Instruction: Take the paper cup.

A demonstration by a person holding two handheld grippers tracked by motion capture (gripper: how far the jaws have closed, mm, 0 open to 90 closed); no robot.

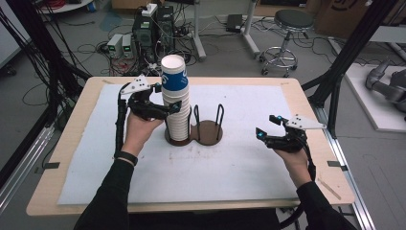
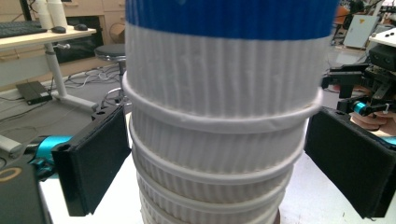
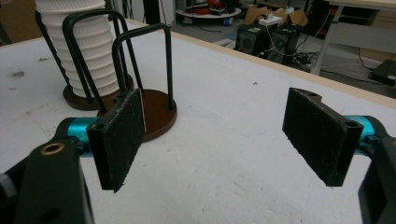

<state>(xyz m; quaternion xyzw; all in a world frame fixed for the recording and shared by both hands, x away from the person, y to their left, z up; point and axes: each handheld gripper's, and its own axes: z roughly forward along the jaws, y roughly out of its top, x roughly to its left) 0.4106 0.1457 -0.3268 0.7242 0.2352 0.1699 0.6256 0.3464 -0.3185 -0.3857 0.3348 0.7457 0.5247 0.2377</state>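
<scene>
- Two grippers work around one landmark, the brown cup holder [image 1: 207,133] in the middle of the white mat [image 1: 239,167]; going from left to right:
- Left of the holder, the left gripper [image 1: 174,108] reaches in level at the upper part of the stack of paper cups [image 1: 176,103], probably so it can lift off the top cups without disturbing the rest.
- Its jaws stand on either side of the stack, and in the left gripper view the black pads [image 2: 95,158] sit just off the ribbed wall, with a sliver of gap on each side. I judge it released, bracketing the cups, not yet squeezing them.
- The stack stands upright in the holder's left ring, held true by the wire hoops; the top cup [image 1: 173,72] shows a blue band.
- The holder's right ring [image 3: 156,109] is bare, likely the place for cups taken off.
- Well right of the holder, the right gripper [image 1: 266,128] hovers low over the mat with jaws apart and nothing between them, seemingly waiting its turn.
</scene>
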